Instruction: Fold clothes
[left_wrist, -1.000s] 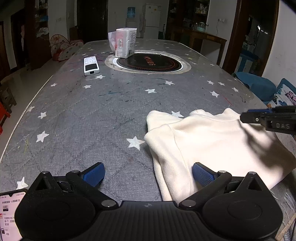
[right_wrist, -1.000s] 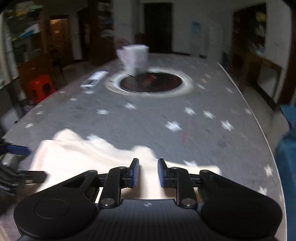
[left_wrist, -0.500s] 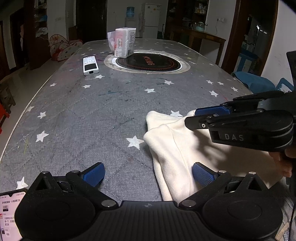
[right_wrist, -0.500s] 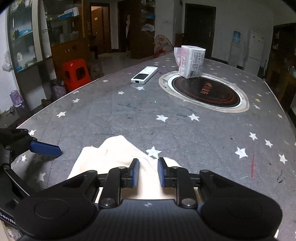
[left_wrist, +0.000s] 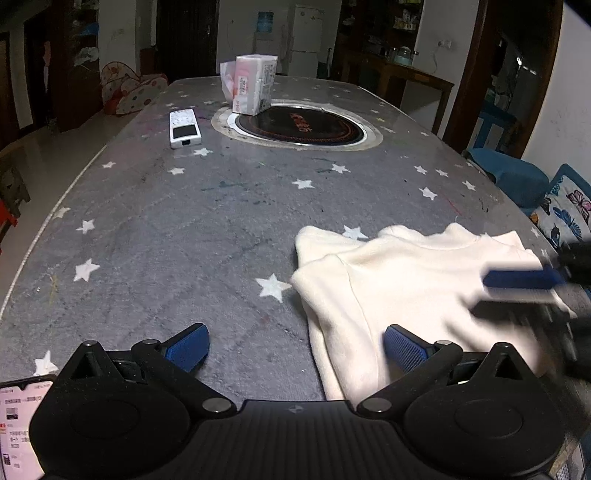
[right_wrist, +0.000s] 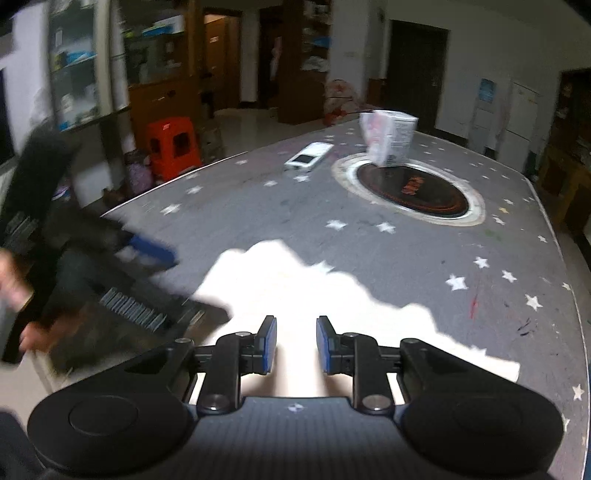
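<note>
A cream garment (left_wrist: 406, 280) lies partly folded on the near right of the grey star-patterned table (left_wrist: 184, 236). My left gripper (left_wrist: 295, 347) stands wide open low over the table. Its right finger (left_wrist: 404, 349) is above the garment's left edge and its left finger is over bare cloth. My right gripper (right_wrist: 297, 345) hovers over the garment (right_wrist: 295, 288) with a narrow gap between its pads and nothing pinched there. In the left wrist view the right gripper (left_wrist: 517, 284) shows blurred at the garment's right side. In the right wrist view a blue finger (right_wrist: 151, 251) of the left gripper shows blurred.
A white remote (left_wrist: 184, 129), a tissue pack (left_wrist: 253, 85) and a round black hotplate (left_wrist: 299, 127) sit at the table's far end. A lit phone (left_wrist: 18, 424) lies at the near left. Blue chairs (left_wrist: 517, 177) stand right of the table, a red stool (right_wrist: 173, 144) left of it.
The right gripper swung in over the garment in front of the left gripper, then drew back to the garment's right side, rolling as it went. The left gripper stayed still.
</note>
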